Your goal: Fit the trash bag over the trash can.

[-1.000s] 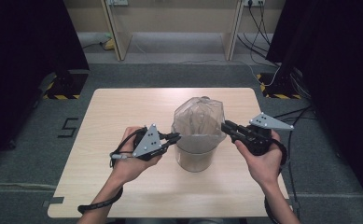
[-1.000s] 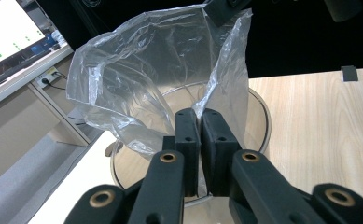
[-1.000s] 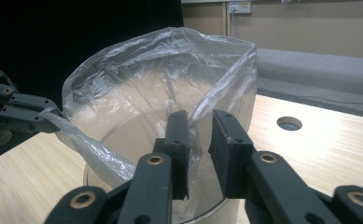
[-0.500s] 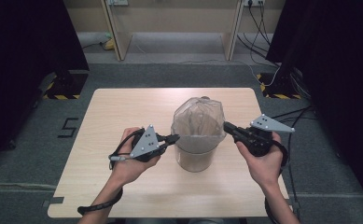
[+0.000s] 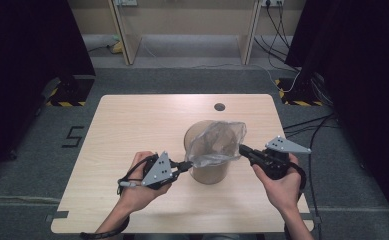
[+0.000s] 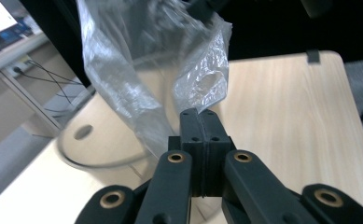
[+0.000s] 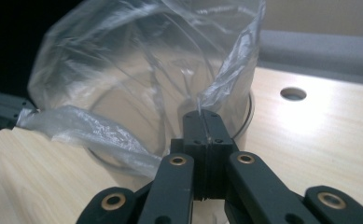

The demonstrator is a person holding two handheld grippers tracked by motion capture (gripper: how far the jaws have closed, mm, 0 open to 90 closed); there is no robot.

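Both hands have sunk a little since the earlier pictures, and with them the clear plastic bag (image 5: 216, 142) has come lower over the container (image 5: 208, 170), its mouth now draped toward the rim instead of ballooning above it. We hold the bag from two sides. Our left gripper (image 5: 186, 164) has its jaws pressed together on the film at the bag's near-left edge; in the left gripper view the crinkled plastic (image 6: 170, 74) rises straight out of the closed tips (image 6: 198, 114). Our right gripper (image 5: 243, 150) pinches the opposite edge the same way, with a thin fold of film coming out from between its shut tips (image 7: 202, 116).

The container stands between the two sets of jaws, just ahead of each, on the wooden table (image 5: 132, 125). We judge that the opposed grips are there to keep the mouth stretched wide, so the bag can line the container and its edge fold over the rim. From the right gripper view the rim (image 7: 250, 112) sits just beyond the jaw tips, and the film already hangs inside it on that side. The left side looks less settled: a loose flap (image 7: 76, 126) trails outside the rim toward the other gripper.
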